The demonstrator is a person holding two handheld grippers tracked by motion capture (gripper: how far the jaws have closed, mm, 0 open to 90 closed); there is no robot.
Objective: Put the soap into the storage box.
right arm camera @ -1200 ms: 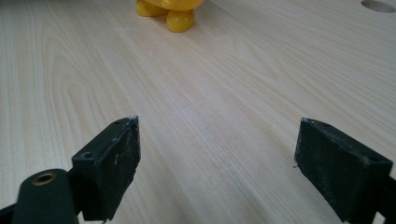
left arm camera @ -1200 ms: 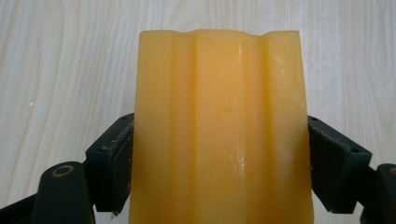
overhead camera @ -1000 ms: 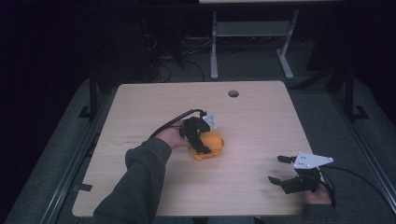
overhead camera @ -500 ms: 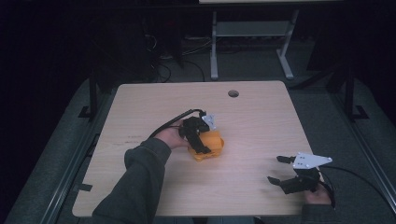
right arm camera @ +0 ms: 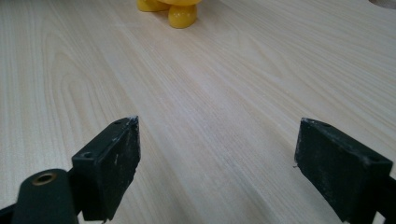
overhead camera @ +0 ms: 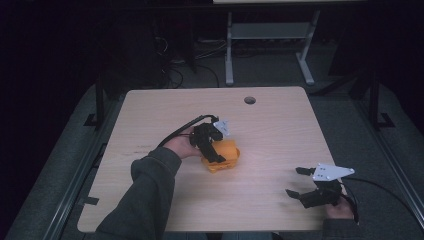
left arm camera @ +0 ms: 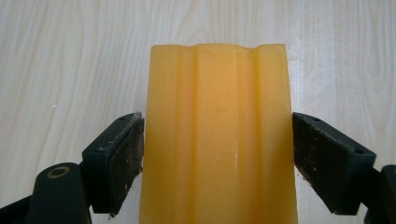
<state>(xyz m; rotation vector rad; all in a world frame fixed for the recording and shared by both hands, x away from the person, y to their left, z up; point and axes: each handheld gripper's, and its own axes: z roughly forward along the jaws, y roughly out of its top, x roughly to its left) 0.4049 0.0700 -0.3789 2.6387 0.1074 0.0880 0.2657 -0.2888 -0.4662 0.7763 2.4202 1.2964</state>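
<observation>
An orange moulded block (overhead camera: 231, 150) with ridges along its top lies on the wooden table (overhead camera: 150, 115) near the middle. My left gripper (overhead camera: 222, 154) reaches over it from the left. In the left gripper view both black pads (left arm camera: 126, 158) press the flanks of the block (left arm camera: 219, 116), so my left gripper (left arm camera: 218, 154) is shut on it. My right gripper (overhead camera: 294, 181) rests near the front right corner, open and holding nothing, jaws pointing left. In the right gripper view my right gripper (right arm camera: 218, 158) has bare wood between its jaws, and rounded yellow parts of the block (right arm camera: 180, 11) show far ahead.
A round cable hole (overhead camera: 249, 100) sits near the table's far edge. Beyond the table stands a white metal frame (overhead camera: 270, 30) on a dark floor with cables. Cables trail from both grippers.
</observation>
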